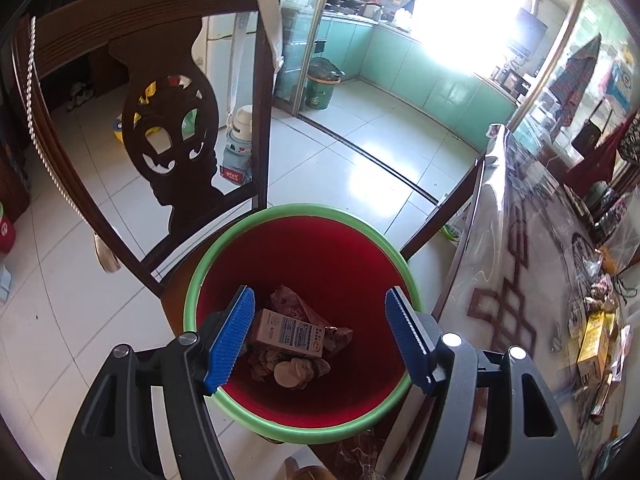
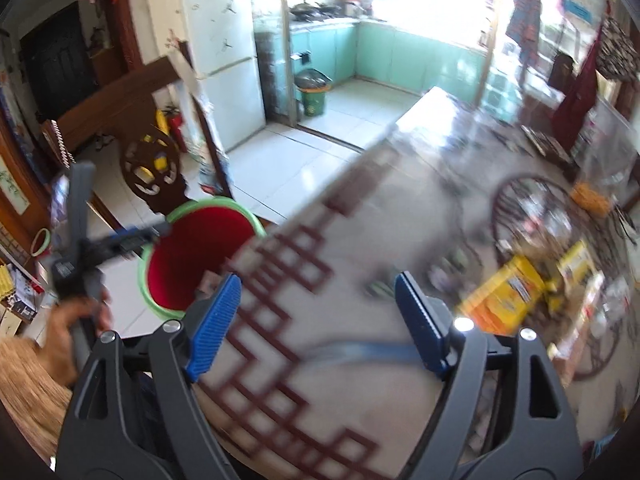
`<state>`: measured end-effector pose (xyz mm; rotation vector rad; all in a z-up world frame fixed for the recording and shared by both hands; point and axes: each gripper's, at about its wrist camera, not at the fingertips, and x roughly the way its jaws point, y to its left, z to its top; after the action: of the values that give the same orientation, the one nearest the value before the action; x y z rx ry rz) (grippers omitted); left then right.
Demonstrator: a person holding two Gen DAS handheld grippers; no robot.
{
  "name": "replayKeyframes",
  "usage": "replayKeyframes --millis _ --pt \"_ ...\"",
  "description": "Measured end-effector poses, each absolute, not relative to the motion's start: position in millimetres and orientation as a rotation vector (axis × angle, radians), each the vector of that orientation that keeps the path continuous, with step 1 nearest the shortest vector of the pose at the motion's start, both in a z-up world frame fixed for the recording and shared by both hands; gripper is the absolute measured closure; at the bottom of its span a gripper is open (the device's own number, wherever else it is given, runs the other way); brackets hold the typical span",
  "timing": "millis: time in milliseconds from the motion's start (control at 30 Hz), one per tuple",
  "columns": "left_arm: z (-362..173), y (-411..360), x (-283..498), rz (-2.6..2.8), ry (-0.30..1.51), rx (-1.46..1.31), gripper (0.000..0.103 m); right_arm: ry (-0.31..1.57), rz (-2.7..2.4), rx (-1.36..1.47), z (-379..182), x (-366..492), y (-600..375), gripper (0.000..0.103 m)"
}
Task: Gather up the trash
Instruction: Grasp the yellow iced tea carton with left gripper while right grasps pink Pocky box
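Trash point(image 1: 289, 340) already lies in my red bin point(image 1: 360, 428), lower centre; my left tool point(image 1: 320, 338) hangs wide above it, my right tool point(image 2: 318, 324) wide and empty over the counter point(image 2: 360, 200), where yellow boxes point(image 2: 504, 296) wait at right.

Blown-out window glare, right view motion-blurred, fisheye edges

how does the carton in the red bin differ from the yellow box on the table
The carton is pale grey-brown with blue print; the yellow box is bright yellow with an orange side. The carton lies on crumpled wrappers at the bottom of the bin; the yellow box rests on the table among other clutter. The carton shows sharply; the yellow box is blurred, so its print cannot be read. Both are small rectangular cardboard packages lying flat.
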<state>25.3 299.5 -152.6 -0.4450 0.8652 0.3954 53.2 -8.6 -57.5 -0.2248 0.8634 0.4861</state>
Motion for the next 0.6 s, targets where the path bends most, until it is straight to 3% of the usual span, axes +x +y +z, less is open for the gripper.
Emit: replayKeyframes --millis 433,600 --pt "-141 263 34 0.363 0.866 -0.271 0.037 0.961 0.028 0.144 -102 87 -252 0.025" --pt "-140 240 37 0.377 0.870 -0.177 0.037 0.966 -0.063 0.178 -116 124 -300 0.022"
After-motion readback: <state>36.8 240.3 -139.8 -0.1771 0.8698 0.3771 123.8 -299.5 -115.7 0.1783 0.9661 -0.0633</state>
